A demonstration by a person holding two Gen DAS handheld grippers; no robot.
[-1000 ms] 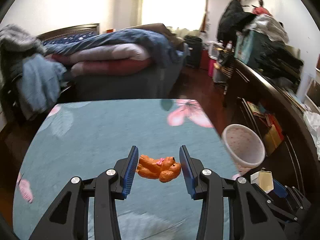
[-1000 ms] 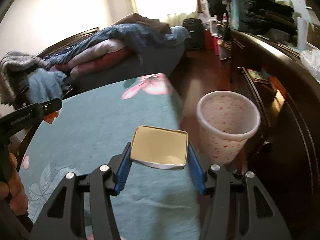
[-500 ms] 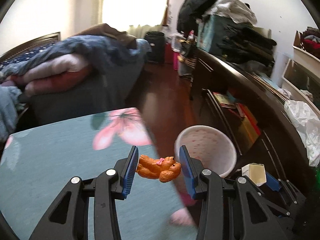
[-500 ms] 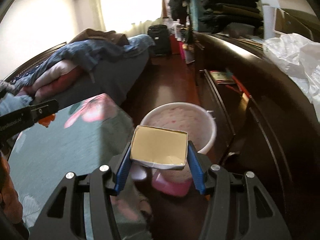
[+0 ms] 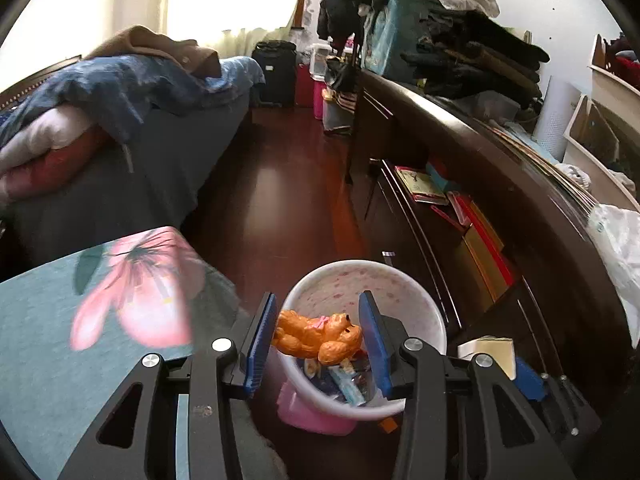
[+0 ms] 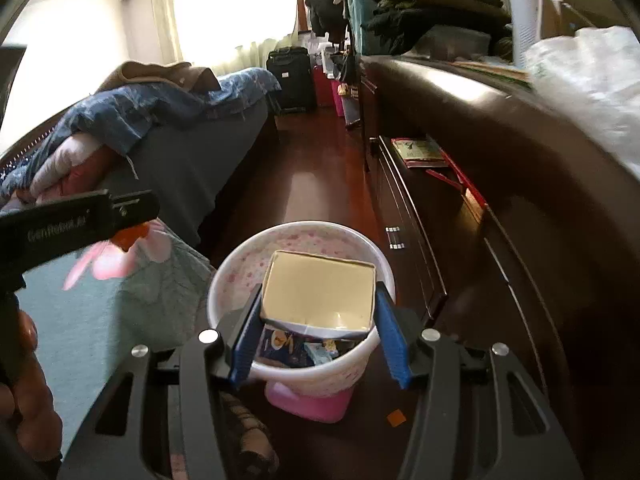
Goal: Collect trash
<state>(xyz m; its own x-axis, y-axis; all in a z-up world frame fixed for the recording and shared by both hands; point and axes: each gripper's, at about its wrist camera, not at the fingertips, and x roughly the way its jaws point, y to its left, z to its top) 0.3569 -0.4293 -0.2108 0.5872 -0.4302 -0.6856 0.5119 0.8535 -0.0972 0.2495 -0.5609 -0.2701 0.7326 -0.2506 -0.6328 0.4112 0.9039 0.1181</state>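
My left tool (image 5: 318,336) grips orange plastic toy bear (image 5: 316,334); my right tool (image 6: 318,316) clamps open tan cardboard box (image 6: 318,294). Both hang over white pink-speckled waste bin (image 6: 240,268) on floor beside worktop (image 5: 36,320). Centre over opening, spread pads, drop clear of rim.

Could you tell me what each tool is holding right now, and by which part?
Left tool: orange toy bear, gripped end to end. Right tool: open carton, by its two sides.
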